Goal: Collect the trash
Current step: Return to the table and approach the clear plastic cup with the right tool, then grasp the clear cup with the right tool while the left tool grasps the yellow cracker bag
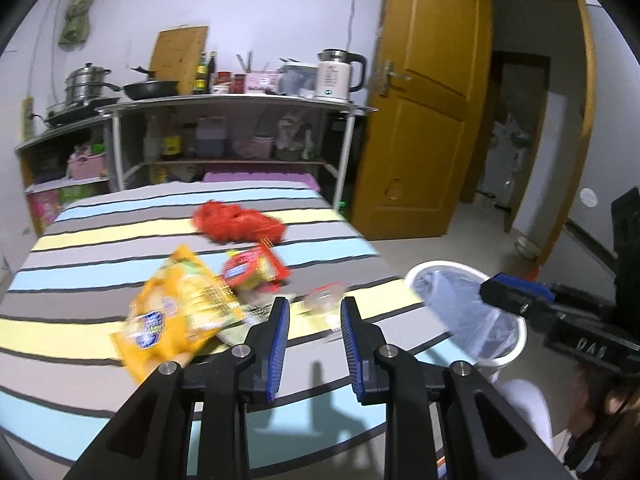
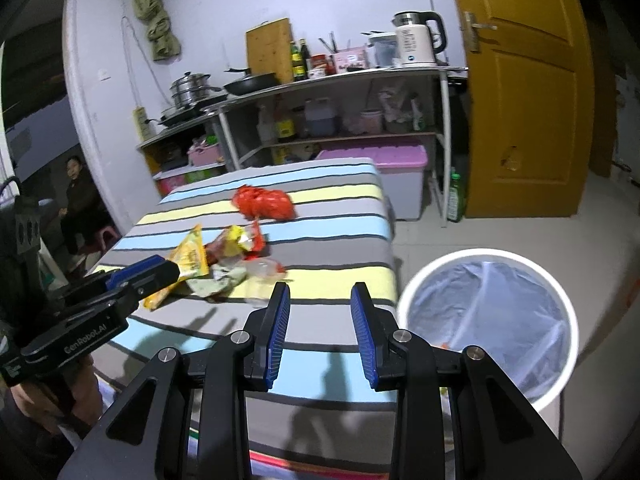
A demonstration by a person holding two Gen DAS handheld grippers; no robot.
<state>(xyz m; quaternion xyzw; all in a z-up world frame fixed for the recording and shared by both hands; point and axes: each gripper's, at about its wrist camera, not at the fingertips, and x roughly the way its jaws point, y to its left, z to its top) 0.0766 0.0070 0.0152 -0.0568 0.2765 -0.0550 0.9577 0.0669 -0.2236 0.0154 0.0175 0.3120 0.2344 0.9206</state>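
Trash lies on a striped cloth-covered table [image 1: 100, 248] [image 2: 344, 236]: a yellow snack bag [image 1: 180, 312] [image 2: 188, 260], a red and yellow wrapper [image 1: 256, 268] [image 2: 240, 240], a crumpled red plastic bag [image 1: 240, 222] [image 2: 264, 202], and a clear plastic wrapper [image 1: 324, 298] [image 2: 262, 270]. A pale green crumpled wrapper [image 2: 220, 282] sits beside them. My left gripper [image 1: 315, 304] is open above the table's near part, with nothing between its blue pads. My right gripper [image 2: 321, 290] is open too, empty, over the table's near right corner. A white bin [image 1: 472, 312] [image 2: 492, 320] with a clear liner stands on the floor to the right.
Behind the table stands a shelf [image 1: 224, 100] [image 2: 336, 76] with pots, bottles and a kettle [image 1: 340, 74] [image 2: 420, 40]. A yellow wooden door [image 1: 424, 100] [image 2: 528, 88] stands open at the right. A person [image 2: 80, 200] sits at the far left. A lidded pink storage box [image 2: 396, 168] stands under the shelf.
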